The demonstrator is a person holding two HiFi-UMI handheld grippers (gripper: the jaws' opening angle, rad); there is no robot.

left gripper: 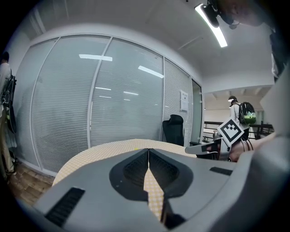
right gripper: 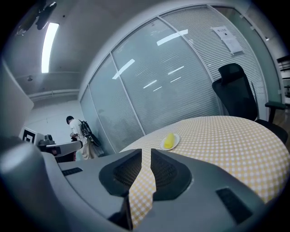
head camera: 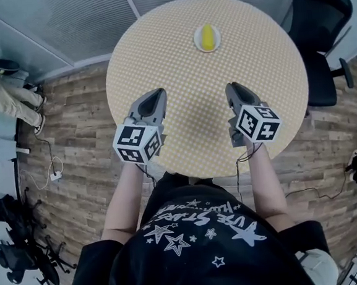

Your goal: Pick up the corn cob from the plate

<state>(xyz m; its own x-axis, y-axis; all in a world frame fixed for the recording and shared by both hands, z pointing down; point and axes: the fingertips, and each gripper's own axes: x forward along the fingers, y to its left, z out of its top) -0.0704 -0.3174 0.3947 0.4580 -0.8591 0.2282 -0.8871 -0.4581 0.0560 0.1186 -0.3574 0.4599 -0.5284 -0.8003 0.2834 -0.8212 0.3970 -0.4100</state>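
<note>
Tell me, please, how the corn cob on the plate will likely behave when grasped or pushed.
The corn cob looks rounded and elongated, so it may roll if nudged. It lies straight, so probably stiff. The small plate might slide on the table.

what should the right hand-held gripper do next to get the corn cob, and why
Probably carry the right hand-held gripper forward toward the corn cob, opening its jaws on the way. It is empty with jaws together, while the corn cob lies on the plate at the far side of the table.
</note>
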